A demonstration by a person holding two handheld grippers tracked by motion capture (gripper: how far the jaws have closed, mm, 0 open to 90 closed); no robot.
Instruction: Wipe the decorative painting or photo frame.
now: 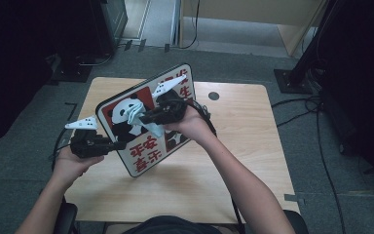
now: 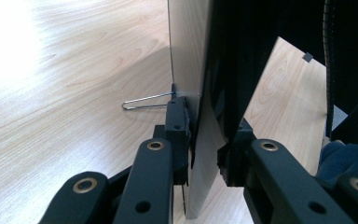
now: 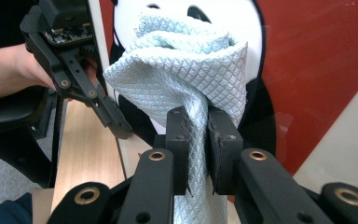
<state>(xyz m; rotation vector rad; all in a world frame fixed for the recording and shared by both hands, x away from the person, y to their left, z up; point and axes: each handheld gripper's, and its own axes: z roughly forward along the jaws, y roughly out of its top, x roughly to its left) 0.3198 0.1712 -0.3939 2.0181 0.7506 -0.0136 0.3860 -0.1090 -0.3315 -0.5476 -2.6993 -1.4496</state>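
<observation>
A square sign board (image 1: 146,151) with a panda picture and red characters is held tilted above the wooden table (image 1: 243,146). My left gripper (image 1: 118,144) is shut on the board's left edge; in the left gripper view its jaws (image 2: 205,135) clamp the thin board (image 2: 191,56) edge-on. My right gripper (image 1: 143,118) is shut on a bunched light-blue cloth (image 1: 137,113), which rests against the panda. In the right gripper view the cloth (image 3: 186,70) bulges above the gripper (image 3: 198,135), with the board (image 3: 317,70) behind and the left gripper (image 3: 109,116) at the board's edge.
A thin wire loop (image 2: 144,100) sticks out from the board's back. The table has a round dark hole (image 1: 214,96) near its far edge. Cables and a black stand base (image 1: 292,78) lie on the grey floor to the right.
</observation>
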